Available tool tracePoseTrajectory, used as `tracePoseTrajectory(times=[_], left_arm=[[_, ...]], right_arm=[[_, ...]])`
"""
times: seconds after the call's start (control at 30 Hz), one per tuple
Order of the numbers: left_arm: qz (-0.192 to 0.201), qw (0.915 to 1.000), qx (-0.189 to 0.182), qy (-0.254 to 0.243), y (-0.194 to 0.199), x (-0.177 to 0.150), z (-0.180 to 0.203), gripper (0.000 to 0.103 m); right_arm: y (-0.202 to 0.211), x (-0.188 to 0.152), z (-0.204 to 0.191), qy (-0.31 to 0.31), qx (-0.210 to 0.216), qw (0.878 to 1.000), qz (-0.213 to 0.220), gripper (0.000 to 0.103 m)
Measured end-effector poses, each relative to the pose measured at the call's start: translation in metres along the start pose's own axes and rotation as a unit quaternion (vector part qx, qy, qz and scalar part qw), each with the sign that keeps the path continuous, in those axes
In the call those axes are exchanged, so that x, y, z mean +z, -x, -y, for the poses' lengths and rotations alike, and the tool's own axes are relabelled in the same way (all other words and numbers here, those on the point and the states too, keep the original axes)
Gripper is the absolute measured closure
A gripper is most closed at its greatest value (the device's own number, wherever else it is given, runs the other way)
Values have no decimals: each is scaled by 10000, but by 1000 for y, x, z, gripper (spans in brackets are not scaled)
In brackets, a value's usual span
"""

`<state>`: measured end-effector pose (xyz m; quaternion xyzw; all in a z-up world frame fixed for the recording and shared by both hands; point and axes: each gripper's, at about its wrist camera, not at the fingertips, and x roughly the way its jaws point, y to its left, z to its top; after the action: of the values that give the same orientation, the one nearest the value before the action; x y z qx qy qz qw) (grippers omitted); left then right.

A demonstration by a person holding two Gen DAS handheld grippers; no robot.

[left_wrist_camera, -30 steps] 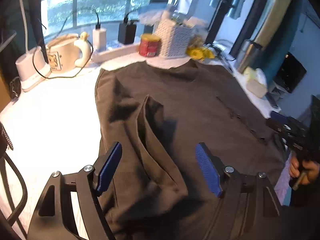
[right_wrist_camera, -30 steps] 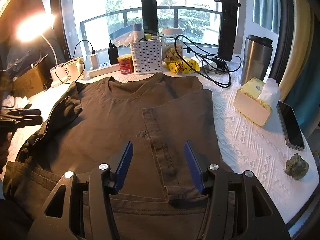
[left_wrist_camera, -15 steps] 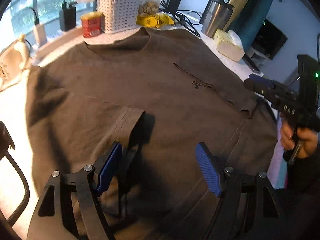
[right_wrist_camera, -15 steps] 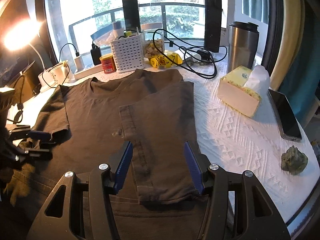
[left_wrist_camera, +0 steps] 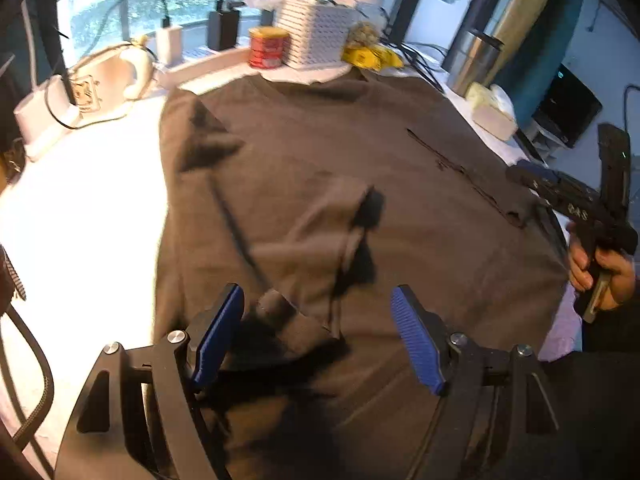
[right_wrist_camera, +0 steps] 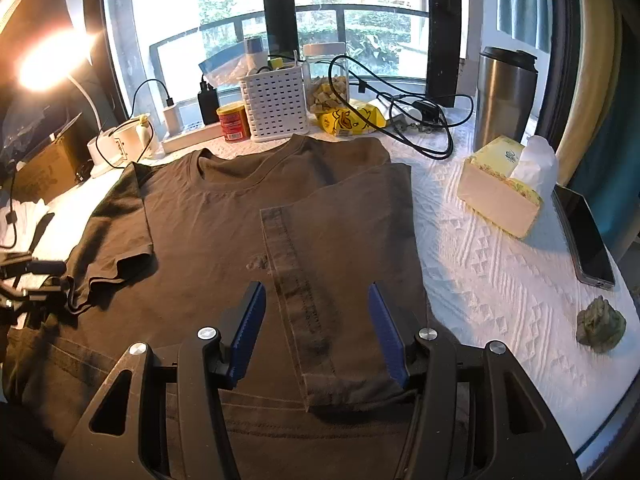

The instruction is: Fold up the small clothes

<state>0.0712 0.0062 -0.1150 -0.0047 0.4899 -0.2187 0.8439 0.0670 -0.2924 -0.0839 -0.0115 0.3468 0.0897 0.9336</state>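
- The dark brown T-shirt lay flat on the white table cover, both sleeves folded inward, one crumpled.
- Left gripper gaped wide, holding nothing.
- Right gripper likewise, above the hem.

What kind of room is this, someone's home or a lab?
Most likely a home: a table by a balcony window, spread with a brown T-shirt and everyday clutter such as a tissue box, a steel travel mug and a phone.
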Motion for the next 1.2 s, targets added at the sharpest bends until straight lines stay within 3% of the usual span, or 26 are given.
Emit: tracePoseTrajectory(times=[0.37, 0.6, 0.8, 1.03, 1.2], left_arm=[[-222, 9995, -225, -25, 14, -42, 3, 27], [284, 9995, 60, 84, 44, -46, 2, 27], [816, 9946, 572, 284, 66, -58, 2, 27], [1125, 9852, 1173, 554, 80, -84, -5, 27], [1141, 9801, 1355, 898, 81, -101, -15, 27]], right_arm=[[16, -13, -6, 38, -179, 9998, -31, 46], [36, -23, -4, 61, -357, 9993, 74, 46], [54, -37, 10, 50, -640, 9979, 60, 46], [65, -57, 31, 58, -899, 9959, -80, 46], [61, -68, 38, 99, -777, 9966, -246, 46]])
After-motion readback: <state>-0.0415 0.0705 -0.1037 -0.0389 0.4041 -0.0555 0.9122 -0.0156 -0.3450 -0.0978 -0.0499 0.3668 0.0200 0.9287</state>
